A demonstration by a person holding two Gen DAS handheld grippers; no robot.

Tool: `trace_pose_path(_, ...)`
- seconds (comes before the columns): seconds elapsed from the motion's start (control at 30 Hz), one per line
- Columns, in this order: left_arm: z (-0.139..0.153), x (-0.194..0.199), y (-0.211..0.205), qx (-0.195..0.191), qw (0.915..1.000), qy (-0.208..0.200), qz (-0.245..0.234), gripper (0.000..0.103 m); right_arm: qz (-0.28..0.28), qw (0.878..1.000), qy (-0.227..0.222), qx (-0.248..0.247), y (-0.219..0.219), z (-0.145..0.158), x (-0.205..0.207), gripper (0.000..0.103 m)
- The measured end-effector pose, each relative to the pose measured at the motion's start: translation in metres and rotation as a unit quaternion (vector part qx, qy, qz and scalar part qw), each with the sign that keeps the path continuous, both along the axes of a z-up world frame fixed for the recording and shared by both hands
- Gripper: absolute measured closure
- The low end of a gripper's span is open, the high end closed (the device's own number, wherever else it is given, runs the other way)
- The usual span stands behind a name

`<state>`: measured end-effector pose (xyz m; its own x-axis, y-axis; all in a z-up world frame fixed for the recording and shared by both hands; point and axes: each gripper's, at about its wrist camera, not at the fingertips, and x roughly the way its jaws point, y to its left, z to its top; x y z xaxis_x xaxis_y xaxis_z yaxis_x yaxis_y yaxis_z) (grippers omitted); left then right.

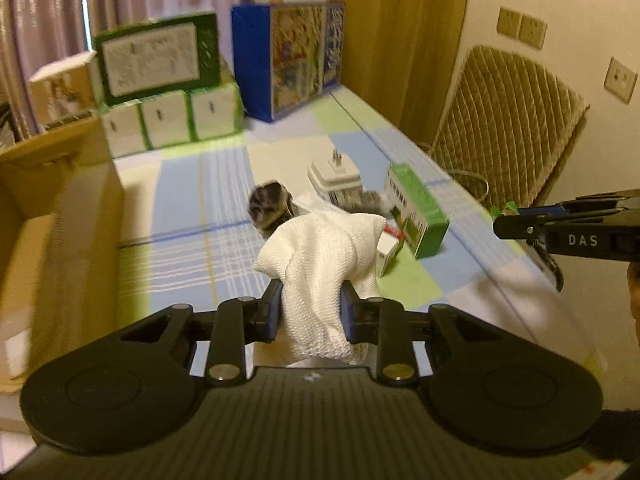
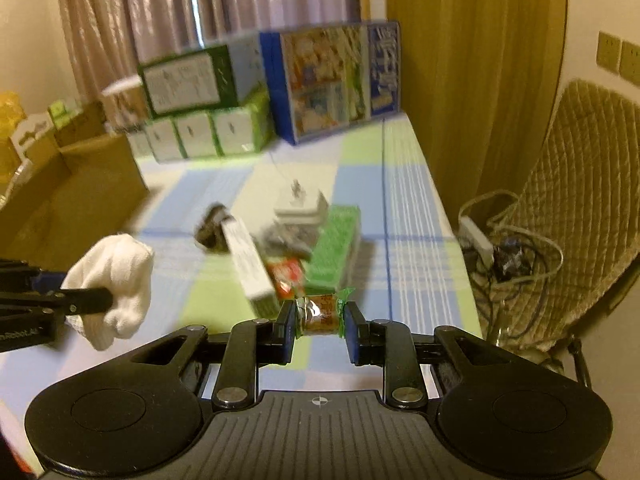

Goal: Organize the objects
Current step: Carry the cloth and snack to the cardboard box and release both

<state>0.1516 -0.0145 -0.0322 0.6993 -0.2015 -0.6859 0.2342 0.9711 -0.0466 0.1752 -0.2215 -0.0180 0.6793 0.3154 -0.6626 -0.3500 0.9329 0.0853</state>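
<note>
My left gripper (image 1: pixel 312 308) has its fingers (image 1: pixel 273 310) clamped on a white knitted cloth bundle (image 1: pixel 320 256), held above the surface (image 1: pixel 192 216) with the pastel checked cover; the cloth bulges out ahead of the fingers and hangs down between them. My right gripper (image 2: pixel 320 320) has its fingers (image 2: pixel 286 328) pressed on a small brown snack packet with green crimped ends (image 2: pixel 322 314), also lifted off the surface (image 2: pixel 408 208). From the right wrist view I see the left gripper (image 2: pixel 104 300) at the left edge, carrying the cloth (image 2: pixel 116 280). Remaining pile mid-surface: a white plug adapter with prongs pointing up (image 1: pixel 334 174), a green rectangular carton (image 1: pixel 418 210) just beside it, a dark furry item (image 1: pixel 268 204), too blurred to identify, and a small white box (image 1: pixel 386 254) touching the green carton. An open brown cardboard box (image 1: pixel 60 208) sits at the left. At the far end stand stacked green-and-white cartons (image 1: pixel 168 92) and a blue printed box (image 1: pixel 288 60), near the curtain. A quilted beige chair (image 1: pixel 504 136) stands to the right of the surface. Both views show motion blur.
</note>
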Motion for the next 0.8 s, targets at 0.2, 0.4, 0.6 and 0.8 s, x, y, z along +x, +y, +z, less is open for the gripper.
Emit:
trace_pose_path(0.2,0.036,-0.035,0.026,0.000,0.9995,-0.023,0.021,0.078,0.029,0.999,-0.030,0.018,0.027,0.039,-0.037,0.081)
trace_pose_path(0.4,0.062,-0.067,0.060,0.009,0.9978,-0.043,0.050,0.078,0.071,0.996,-0.037,0.026,0.069,0.054,-0.068,0.081)
trace_pose_path(0.6,0.077,-0.098,0.096,0.017,0.9953,-0.053,0.080,0.078,0.111,0.993,-0.033,0.034,0.111,0.056,-0.088,0.081)
trace_pose_path(0.8,0.085,-0.120,0.139,0.023,0.9909,-0.055,0.121,0.078,0.147,0.988,-0.029,0.037,0.151,0.055,-0.096,0.081)
